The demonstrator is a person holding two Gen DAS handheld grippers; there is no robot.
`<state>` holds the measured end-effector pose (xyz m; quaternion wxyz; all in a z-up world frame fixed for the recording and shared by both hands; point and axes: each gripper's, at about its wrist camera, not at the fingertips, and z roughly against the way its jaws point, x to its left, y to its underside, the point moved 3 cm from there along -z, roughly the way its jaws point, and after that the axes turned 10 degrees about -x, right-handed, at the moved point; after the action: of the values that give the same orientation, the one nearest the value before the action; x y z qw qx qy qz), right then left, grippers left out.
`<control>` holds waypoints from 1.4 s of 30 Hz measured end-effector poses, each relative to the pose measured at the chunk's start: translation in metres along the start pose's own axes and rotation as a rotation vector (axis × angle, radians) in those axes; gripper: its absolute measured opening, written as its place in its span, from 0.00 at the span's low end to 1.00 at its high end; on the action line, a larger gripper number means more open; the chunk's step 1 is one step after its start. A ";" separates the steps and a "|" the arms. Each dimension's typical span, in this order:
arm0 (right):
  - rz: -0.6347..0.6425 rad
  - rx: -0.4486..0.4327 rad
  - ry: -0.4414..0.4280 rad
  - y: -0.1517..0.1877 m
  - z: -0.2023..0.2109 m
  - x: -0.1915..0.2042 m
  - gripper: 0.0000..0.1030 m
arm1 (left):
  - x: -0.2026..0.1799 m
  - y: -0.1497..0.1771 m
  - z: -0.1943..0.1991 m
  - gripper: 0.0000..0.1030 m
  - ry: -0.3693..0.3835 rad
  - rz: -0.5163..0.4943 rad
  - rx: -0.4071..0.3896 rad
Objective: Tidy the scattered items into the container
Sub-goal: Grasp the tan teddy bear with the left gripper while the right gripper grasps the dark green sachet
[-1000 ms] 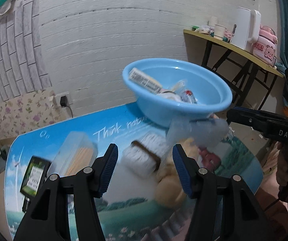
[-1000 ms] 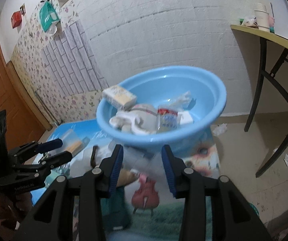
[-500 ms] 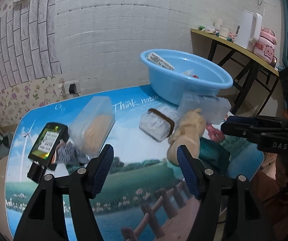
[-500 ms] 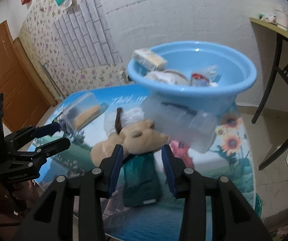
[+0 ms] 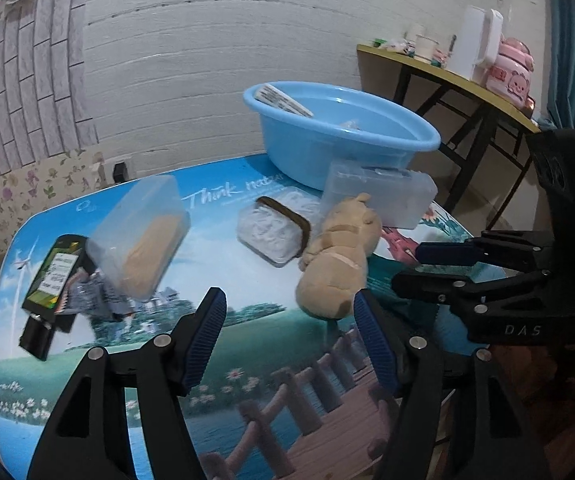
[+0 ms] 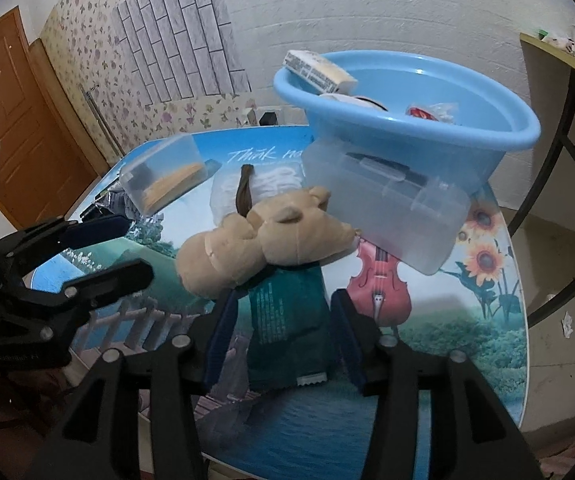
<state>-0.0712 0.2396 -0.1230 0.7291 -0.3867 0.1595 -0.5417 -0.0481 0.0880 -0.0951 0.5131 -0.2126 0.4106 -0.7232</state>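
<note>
A blue basin (image 5: pixel 343 136) (image 6: pixel 403 112) stands at the table's far edge and holds a boxed bar, a jar and wrappers. On the table lie a tan plush toy (image 5: pixel 339 264) (image 6: pixel 263 244), a clear lidded case (image 5: pixel 383 196) (image 6: pixel 387 208), a white pack with a brown band (image 5: pixel 275 232), a clear box with a yellow sponge (image 5: pixel 143 236) (image 6: pixel 167 176), a dark green pouch (image 6: pixel 287 320) and a black-green packet (image 5: pixel 53 276). My left gripper (image 5: pixel 287 332) is open above the table near the plush. My right gripper (image 6: pixel 283 336) is open with the green pouch between its fingers.
The picture-printed table (image 5: pixel 127 360) ends close to the white brick wall. A side table (image 5: pixel 447 76) with a kettle and cups stands at the right. A brown door (image 6: pixel 11 112) is at the left.
Both grippers have pulled back from the basin toward the table's near side. The clear case that was near the right gripper now lies on the table by the basin.
</note>
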 end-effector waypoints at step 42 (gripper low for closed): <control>0.072 0.045 -0.010 0.013 -0.015 0.011 0.48 | 0.012 0.018 0.007 0.42 0.032 -0.004 0.040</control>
<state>-0.0680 0.2253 -0.1403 0.7576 -0.3667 0.1574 -0.5166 -0.0379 0.0716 -0.1070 0.5091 -0.1913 0.4037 -0.7357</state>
